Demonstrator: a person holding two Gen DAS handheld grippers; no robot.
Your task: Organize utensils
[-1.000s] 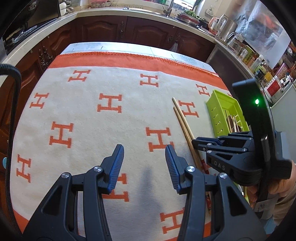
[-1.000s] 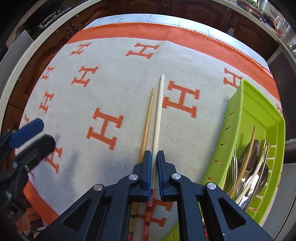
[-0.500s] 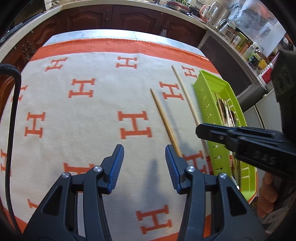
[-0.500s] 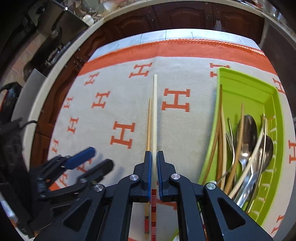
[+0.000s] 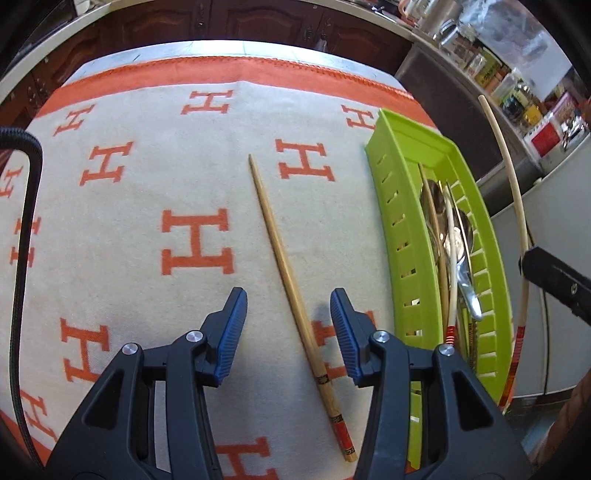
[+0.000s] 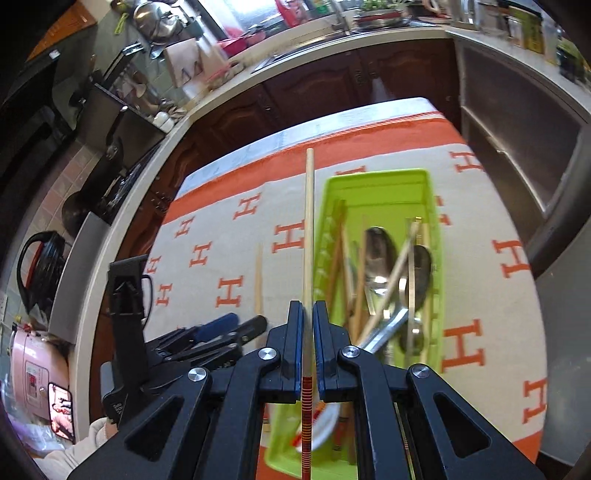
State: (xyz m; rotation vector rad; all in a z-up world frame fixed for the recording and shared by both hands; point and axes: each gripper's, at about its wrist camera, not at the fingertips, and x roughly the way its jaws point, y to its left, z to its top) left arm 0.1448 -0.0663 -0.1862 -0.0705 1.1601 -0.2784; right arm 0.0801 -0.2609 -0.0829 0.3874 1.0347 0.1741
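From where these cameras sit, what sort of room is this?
Most likely a home kitchen. Dark wooden cabinets run under a pale countertop, with pots and jars crowded along it, and a green utensil tray holds spoons and chopsticks on the patterned cloth.

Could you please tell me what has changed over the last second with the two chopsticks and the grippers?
The right gripper, already shut on the pale chopstick, lifted it off the cloth and carried it right, above the green tray. The darker chopstick stayed on the cloth, and the left gripper stayed open, now straddling it.
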